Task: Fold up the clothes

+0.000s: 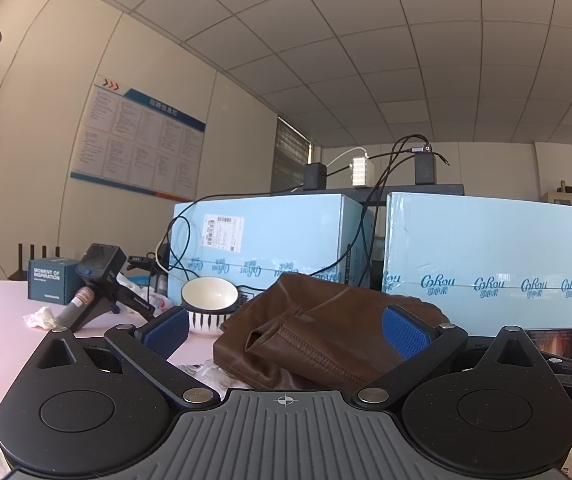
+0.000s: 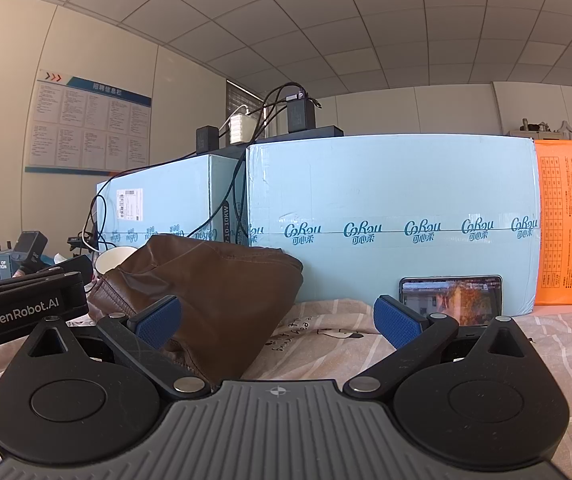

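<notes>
Folding looks barely begun, judging by how things lie: nearest the cameras, the left gripper (image 1: pixel 286 330) and the right gripper (image 2: pixel 278 320) both stand with jaws spread wide, blue pads grasping nothing. Just beyond them the brown leather-like garment (image 2: pixel 222 292) sits in a rumpled heap — creased, one stitched hem turned up — on the striped, printed pink cloth (image 2: pixel 345 340) covering the table, so all the smoothing and folding seems left to do. Behind it stand a striped white bowl (image 1: pixel 208 300) and pale blue cardboard boxes (image 2: pixel 389 216).
</notes>
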Motion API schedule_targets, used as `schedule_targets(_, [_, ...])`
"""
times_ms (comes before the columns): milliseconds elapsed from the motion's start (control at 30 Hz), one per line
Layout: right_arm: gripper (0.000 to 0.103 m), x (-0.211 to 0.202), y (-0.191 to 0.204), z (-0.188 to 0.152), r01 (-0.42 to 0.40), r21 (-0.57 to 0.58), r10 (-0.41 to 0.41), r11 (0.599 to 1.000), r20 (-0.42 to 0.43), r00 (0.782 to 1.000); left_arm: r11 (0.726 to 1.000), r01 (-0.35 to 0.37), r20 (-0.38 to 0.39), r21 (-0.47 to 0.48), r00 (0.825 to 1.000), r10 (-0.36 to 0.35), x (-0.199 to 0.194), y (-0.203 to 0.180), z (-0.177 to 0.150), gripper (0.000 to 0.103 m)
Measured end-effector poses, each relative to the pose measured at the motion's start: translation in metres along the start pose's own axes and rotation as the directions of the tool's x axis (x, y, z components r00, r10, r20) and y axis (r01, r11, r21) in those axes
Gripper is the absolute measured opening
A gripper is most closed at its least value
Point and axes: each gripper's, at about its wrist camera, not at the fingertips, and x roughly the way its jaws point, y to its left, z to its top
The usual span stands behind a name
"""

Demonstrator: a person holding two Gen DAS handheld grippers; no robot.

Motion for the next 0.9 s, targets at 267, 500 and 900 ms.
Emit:
schedule_targets(267, [0.103, 0.000, 0.002, 0.001, 0.019, -0.003, -0.019, 1.000, -0.005, 1.000, 0.999, -0.006, 0.013, 0.031, 1.000, 0.006, -0.011, -0.001, 0.003, 0.103])
schedule_targets(500, [0.103, -0.006, 0.002, 0.001, 0.071, -0.004, -0.070, 0.998, 0.019, 0.997, 0.999, 0.004, 0.059, 0.036, 0.998, -0.006, -0.017, -0.003, 0.005, 0.103])
schedule_targets(900, [0.103, -0.020, 0.001, 0.003, 0.166, 0.003, -0.166, 0.986, 0.078, 0.983, 0.997, 0.034, 0.072, -0.068, 0.997, -0.029, -0.022, 0.014, 0.004, 0.103])
